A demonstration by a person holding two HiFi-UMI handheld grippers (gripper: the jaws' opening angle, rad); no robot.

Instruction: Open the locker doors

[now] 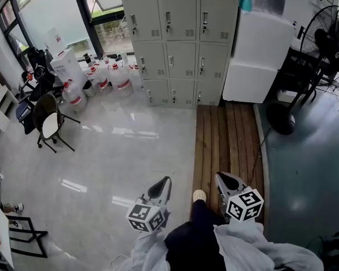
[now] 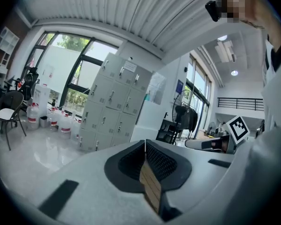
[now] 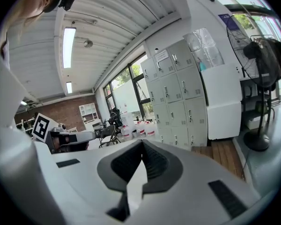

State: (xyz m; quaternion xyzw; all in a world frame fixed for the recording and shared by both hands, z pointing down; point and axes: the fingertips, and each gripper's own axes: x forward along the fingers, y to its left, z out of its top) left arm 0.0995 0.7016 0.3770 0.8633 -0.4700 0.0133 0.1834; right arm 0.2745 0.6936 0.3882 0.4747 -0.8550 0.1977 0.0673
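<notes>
A grey bank of lockers [image 1: 181, 38] stands at the far wall, every door closed, each with a small handle. The same lockers [image 2: 110, 109] show far ahead in the left gripper view, and the lockers [image 3: 175, 95] in the right gripper view too. My left gripper [image 1: 165, 184] is low in the head view over the white floor, jaws together, nothing between them. My right gripper [image 1: 226, 180] is beside it over the wooden strip, also shut and empty. Both are several steps short of the lockers.
A wooden floor strip [image 1: 229, 140] leads to the lockers. White boxes [image 1: 257, 52] stand stacked at their right, a floor fan [image 1: 322, 44] beyond. Several water jugs [image 1: 110, 75] and a chair [image 1: 48, 123] stand at the left. A foot [image 1: 199, 196] shows between the grippers.
</notes>
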